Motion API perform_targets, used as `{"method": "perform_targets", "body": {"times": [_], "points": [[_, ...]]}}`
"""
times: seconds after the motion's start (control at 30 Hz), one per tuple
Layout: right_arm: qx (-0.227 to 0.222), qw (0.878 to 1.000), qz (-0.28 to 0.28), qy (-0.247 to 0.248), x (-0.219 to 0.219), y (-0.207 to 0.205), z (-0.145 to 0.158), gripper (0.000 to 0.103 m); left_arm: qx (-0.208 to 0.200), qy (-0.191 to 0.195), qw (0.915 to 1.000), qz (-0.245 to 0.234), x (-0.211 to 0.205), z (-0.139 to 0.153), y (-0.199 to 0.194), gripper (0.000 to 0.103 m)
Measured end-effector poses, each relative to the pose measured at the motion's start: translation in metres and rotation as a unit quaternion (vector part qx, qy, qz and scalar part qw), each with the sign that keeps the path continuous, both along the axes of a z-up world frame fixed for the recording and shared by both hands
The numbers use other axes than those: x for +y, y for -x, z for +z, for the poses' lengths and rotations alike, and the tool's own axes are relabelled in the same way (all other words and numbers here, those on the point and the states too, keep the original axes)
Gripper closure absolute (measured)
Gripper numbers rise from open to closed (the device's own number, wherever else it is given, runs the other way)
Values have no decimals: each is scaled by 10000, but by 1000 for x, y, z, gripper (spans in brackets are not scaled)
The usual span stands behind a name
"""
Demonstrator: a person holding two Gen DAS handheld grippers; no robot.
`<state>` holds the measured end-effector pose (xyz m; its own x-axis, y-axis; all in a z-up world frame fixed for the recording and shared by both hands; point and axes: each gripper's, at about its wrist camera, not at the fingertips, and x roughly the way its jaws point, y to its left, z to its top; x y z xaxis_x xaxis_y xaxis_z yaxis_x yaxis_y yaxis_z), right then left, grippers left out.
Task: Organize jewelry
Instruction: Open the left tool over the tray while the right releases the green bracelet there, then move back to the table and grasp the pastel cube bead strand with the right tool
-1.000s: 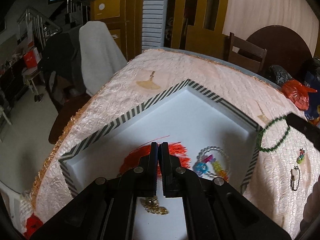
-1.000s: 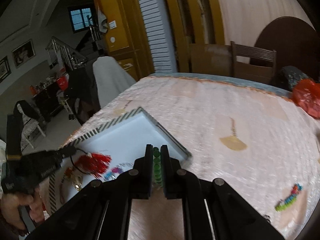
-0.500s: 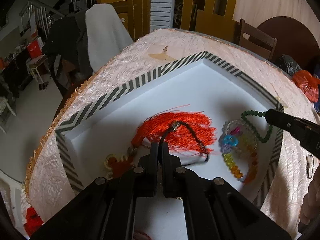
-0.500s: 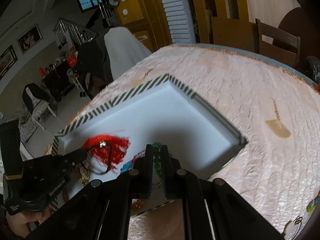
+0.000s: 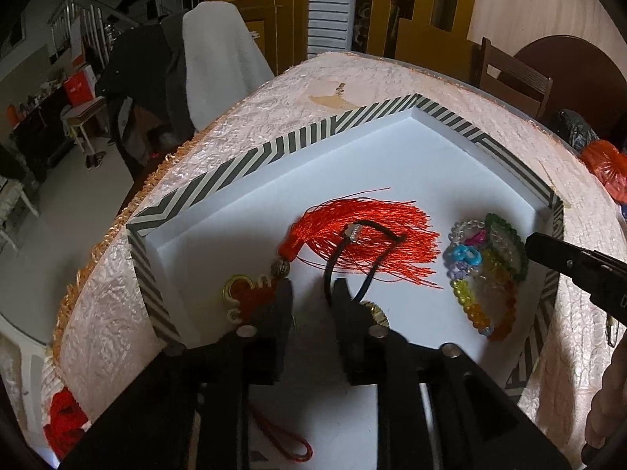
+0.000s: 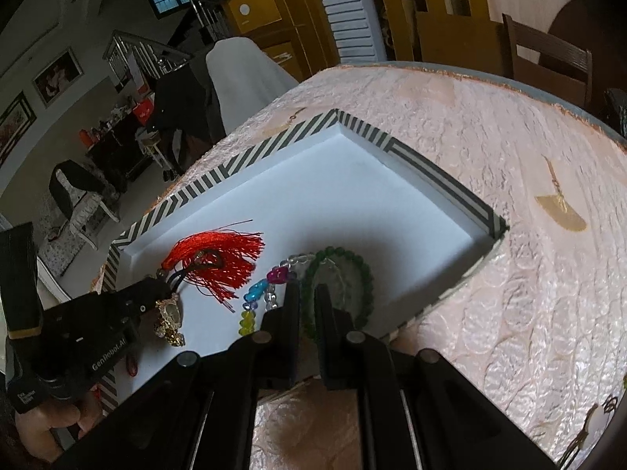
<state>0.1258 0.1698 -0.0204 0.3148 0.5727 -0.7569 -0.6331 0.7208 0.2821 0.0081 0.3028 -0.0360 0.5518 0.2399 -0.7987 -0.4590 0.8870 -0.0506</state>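
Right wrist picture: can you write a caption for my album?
Right tool lowers a green bead bracelet into the striped-rim tray beside a red tassel.

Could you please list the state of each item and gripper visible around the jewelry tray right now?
Left gripper: open, jaws just opened, black cord beside one finger.
Right gripper: shut on the green bead bracelet.
Red tassel: lying in the tray.
Colourful bead bracelet: lying in the tray.

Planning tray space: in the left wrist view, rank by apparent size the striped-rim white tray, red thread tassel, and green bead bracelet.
1. Striped-rim white tray
2. Red thread tassel
3. Green bead bracelet, partly overlapping the multicoloured beads, so its full extent is unsure.
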Motion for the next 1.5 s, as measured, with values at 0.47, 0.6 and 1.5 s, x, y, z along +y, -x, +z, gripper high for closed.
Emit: {"method": "perform_targets", "body": {"times": [0.47,0.6,1.5], "points": [[-156,9997,-187,-24,-41,5,16,93,-487,28,9985,-247,-32,32,3,34],[-243,9991,-313,115,-69,4,17,92,-563,20,9974,-441,-58,36,-4,34],[-17,9493,-3143,102,-333,-68,-22,72,-327,255,9791,-1990,-232,-12,-72,19]]}}
